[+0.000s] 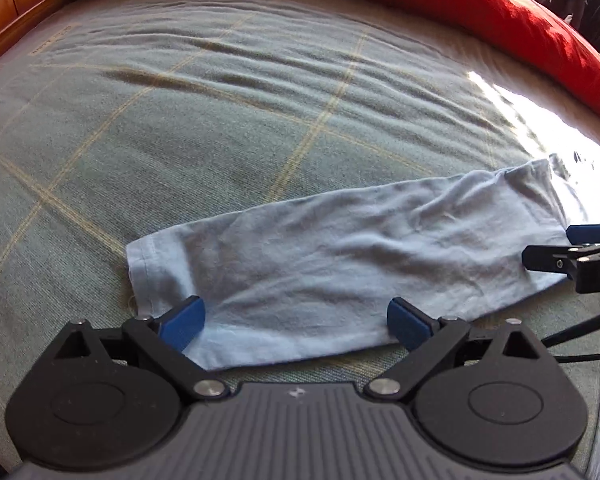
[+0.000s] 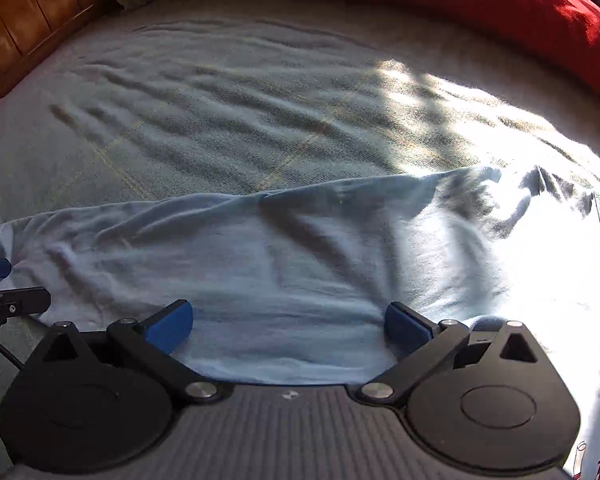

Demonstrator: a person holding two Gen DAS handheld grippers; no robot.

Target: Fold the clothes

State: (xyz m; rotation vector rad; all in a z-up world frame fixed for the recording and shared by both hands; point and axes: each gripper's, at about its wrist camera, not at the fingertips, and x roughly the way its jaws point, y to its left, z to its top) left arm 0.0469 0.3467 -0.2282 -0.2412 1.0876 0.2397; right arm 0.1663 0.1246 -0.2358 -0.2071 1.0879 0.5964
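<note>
Pale blue cotton T-shirt point(image 1: 340, 256) lies flat on the bed point(image 1: 220, 120), over a grey-green checked blanket point(image 1: 100, 168). It's already narrowed into a long strip. Hemmed end sits at my left, and the rest runs right into the sun patch, where the right wrist view shows a printed part at the frame edge.

Left hand-held gripper point(image 1: 296, 322): released, jaws spread wide, blue pads point(image 1: 182, 322) low over the near edge of the strip close to the hem end. Holding nothing. Can't tell if the pads touch the cloth.

Right hand-held gripper point(image 2: 288, 326): also released, jaws wide, over the near edge further along toward the sunlit end. Nothing held.

Red pillow point(image 1: 500, 8) along the far side, wooden bed frame point(image 1: 16, 4) at far left, both well apart from the work.

My read: lengthwise fold done, now between folds, lining up for a cross fold.

Next move needs:
- both grippers pinching all layers at the near edge, not just the top one
- lifting together, carrying one end over the other
- keeping edges aligned, since the loose jersey will sag and skew
</note>
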